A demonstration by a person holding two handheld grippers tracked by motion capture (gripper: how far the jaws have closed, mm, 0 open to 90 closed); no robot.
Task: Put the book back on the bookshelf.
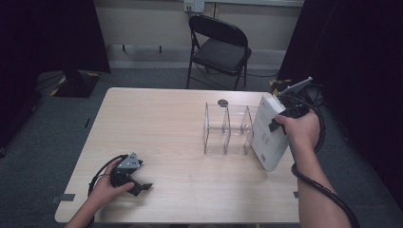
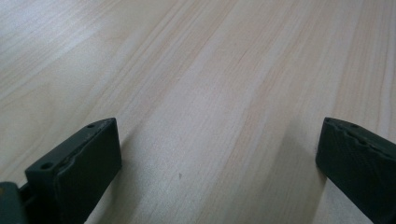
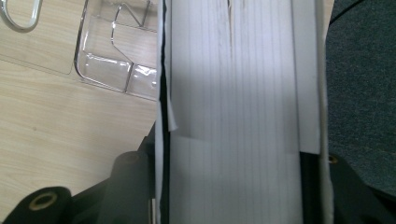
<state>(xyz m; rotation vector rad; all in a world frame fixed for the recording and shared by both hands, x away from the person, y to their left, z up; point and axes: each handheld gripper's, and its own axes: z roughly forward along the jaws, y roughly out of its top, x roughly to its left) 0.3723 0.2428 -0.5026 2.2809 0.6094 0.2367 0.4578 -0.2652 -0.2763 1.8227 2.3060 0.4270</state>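
A: High view, item one: white book (image 1: 269, 131), thick, tilted, held above the right end of the bench (image 1: 161, 123), just beside the clear acrylic rack (image 1: 227, 129). Holder?

B: Right tongs (image 1: 280, 121), shut on the book's upper part, with the person's right hand (image 1: 301, 129) behind them. The lower corner of the book hangs near the bench edge; whether it touches, I cannot tell.

A: Item two?

B: Left tongs (image 1: 138, 183), resting low at the near left of the bench, well apart from book and rack. Folding chair (image 1: 219, 47) beyond the far edge.

A: Left gripper view?

B: Left tongs (image 2: 219, 163) wide open, nothing between the jaws, bare wood grain beneath.

A: Right gripper view?

B: Right tongs (image 3: 233, 186) closed across the book (image 3: 233, 93), one jaw on each cover, the page block running straight up between them. Clear rack (image 3: 112, 51) lies to the left, its dividers standing.

A: Handling notes?

B: Judged fairly heavy for its size and stiff when squeezed across the covers. The covers look smooth, so it may slip or swing under a one-ended grip. Pages are loose at the fore edge; one sheet already curls out. Best hold: across both covers near the spine, or steadied from below by the left tongs. The rack looks light and brittle and is likely to slide if nudged.
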